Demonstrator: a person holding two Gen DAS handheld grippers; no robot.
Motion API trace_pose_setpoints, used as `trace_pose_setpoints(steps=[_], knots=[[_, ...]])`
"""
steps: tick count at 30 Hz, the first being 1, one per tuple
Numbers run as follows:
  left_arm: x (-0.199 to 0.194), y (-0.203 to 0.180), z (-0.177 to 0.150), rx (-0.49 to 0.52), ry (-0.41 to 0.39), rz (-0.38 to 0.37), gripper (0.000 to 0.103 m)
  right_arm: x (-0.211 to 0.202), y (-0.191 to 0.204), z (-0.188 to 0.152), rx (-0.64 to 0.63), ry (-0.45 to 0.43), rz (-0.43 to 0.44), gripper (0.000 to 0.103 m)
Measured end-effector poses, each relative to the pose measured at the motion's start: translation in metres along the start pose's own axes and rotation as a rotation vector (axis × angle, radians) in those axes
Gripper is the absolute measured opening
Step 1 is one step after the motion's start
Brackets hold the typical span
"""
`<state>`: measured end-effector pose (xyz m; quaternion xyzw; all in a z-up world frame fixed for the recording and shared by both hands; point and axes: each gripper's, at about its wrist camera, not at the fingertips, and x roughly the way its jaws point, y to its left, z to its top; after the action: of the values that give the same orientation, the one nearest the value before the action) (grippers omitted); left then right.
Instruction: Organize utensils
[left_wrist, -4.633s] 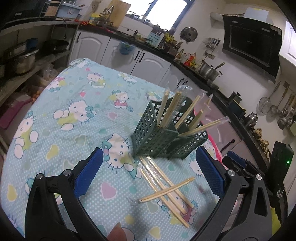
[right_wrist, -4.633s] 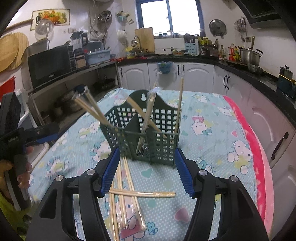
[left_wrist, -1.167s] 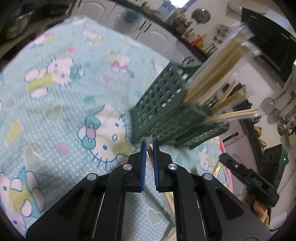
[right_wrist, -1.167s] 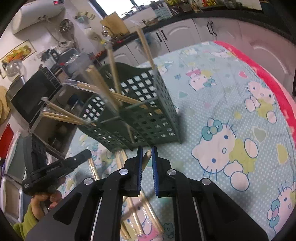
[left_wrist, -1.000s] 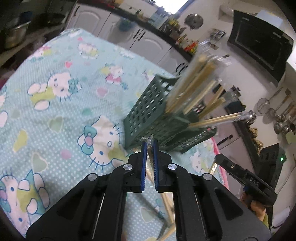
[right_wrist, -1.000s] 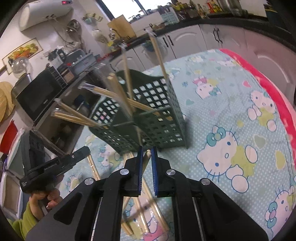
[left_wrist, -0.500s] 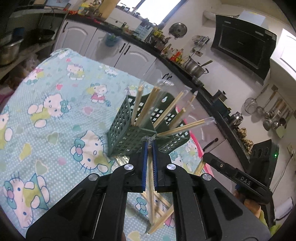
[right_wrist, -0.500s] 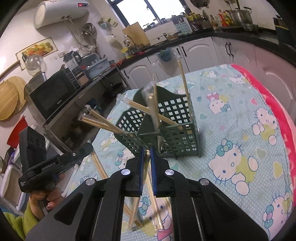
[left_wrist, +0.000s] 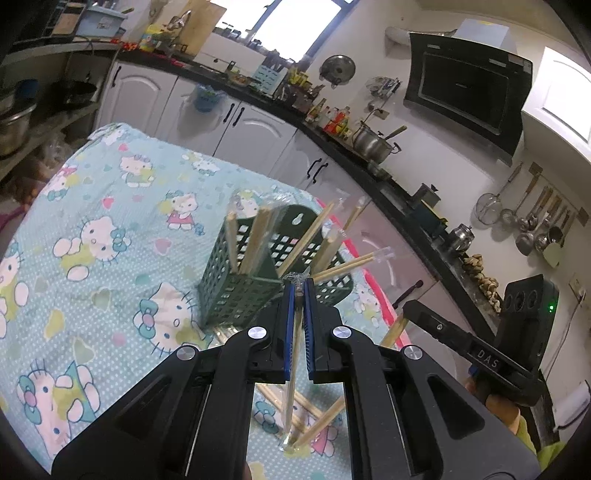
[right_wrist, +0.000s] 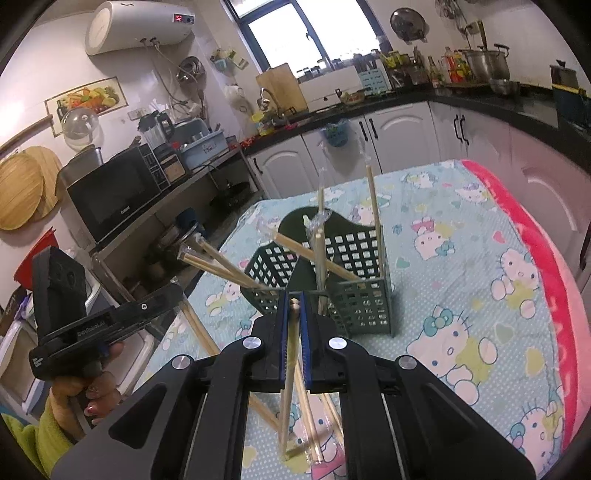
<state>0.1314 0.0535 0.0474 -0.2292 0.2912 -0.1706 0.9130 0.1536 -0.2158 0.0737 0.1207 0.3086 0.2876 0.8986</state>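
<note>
Tabletop (left_wrist: 110, 206) under a pale blue cartoon-cat cloth, pink edging on one side; kitchen around it: white cabinets (right_wrist: 399, 144), dark counter, microwave (right_wrist: 110, 192), range hood (left_wrist: 465, 96). Green lattice holder (left_wrist: 236, 284) upright mid-cloth, wrapped chopsticks fanning out of it. Left gripper (left_wrist: 299, 286) jaws narrow, pinching one wrapped chopstick pair (left_wrist: 291, 369); long axis steep, free end hanging toward the cloth. Right gripper (right_wrist: 293, 299) jaws narrow, holding a second pair (right_wrist: 288, 376), likewise steep, top end at the tips. Loose pairs (right_wrist: 317, 435) lie crossed on the cloth just before the holder.

dark green basket (left_wrist: 236, 295), cartoon-cat turquoise tablecloth (left_wrist: 110, 236), blue-padded tools
</note>
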Motion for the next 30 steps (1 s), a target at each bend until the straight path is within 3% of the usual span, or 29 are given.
trace_pose_setpoints(steps=[15,30], knots=[[-0.005,-0.03,0.024,0.065,-0.058,-0.017,0.002,-0.026,0.002,0.023,-0.038,-0.101,-0.035,0.006],[-0.028,-0.047,0.067,0.121,-0.199,0.023,0.002,-0.054,0.0,0.063,-0.095,-0.248,-0.093,0.006]])
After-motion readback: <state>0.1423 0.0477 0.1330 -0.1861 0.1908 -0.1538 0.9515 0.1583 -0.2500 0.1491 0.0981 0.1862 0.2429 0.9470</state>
